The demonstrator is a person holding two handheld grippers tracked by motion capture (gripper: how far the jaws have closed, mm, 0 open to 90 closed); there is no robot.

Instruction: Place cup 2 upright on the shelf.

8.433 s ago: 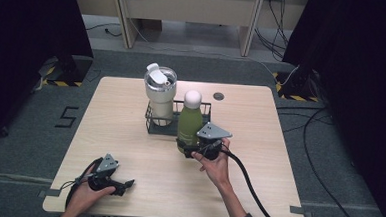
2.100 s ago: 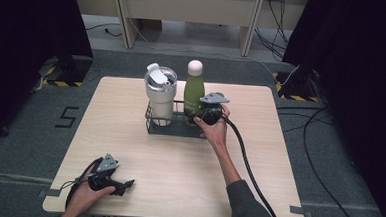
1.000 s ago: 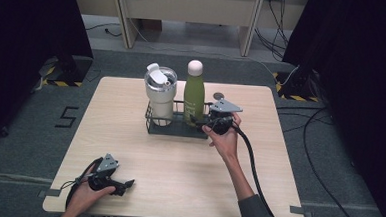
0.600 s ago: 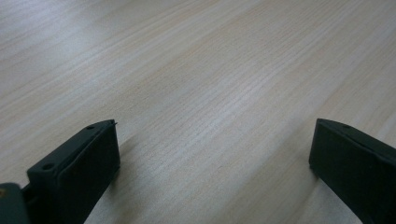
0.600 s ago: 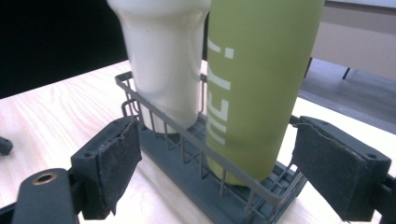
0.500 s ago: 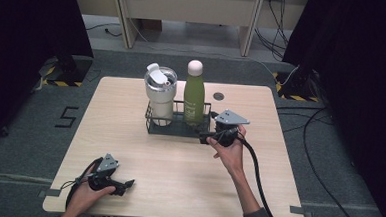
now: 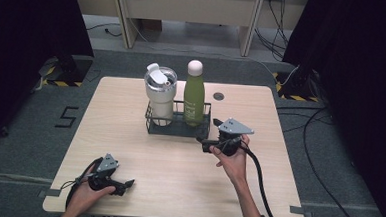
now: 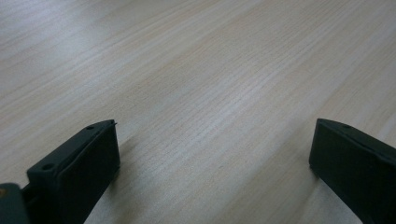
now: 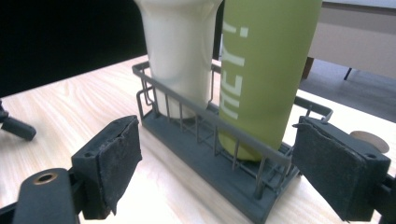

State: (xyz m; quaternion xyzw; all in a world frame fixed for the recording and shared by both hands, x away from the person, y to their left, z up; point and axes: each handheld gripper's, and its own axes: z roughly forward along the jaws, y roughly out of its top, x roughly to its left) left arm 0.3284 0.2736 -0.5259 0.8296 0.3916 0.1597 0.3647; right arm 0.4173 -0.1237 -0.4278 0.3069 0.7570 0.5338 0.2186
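The green bottle (image 7: 194, 96) stands upright in the right-hand part of the dark wire rack (image 7: 177, 127), just beside the cream tumbler (image 7: 160, 94) that fills the left-hand part; the rack sits toward the far middle of the table (image 7: 128, 150). Both vessels rest on the rack's floor with the low wire rail around their bases, which appears to be the point of putting them there: the rail keeps tall, narrow things from tipping or sliding. In the right gripper view the bottle (image 9: 266, 70) and tumbler (image 9: 180, 51) stand close together behind the rack's near rail (image 9: 210, 121), the bottle's white lettering turned toward the camera. The right hand-held gripper (image 7: 206, 143) lies just off the rack's near right corner, its jaws spread wide with nothing between them, pointing back at the rack; it is clear of the bottle, so the bottle seems to stand on its own and the placing looks finished. The open jaws at this low, level angle suit a release rather than a new grasp. The left hand-held gripper (image 7: 122, 185) rests low over the near left part of the table, well apart from the rack; the left gripper view shows its jaws wide apart over bare wood grain, holding nothing, apparently parked out of the way while the right hand does the work. A small dark disc (image 7: 218, 96) lies on the table beyond the rack, untouched.
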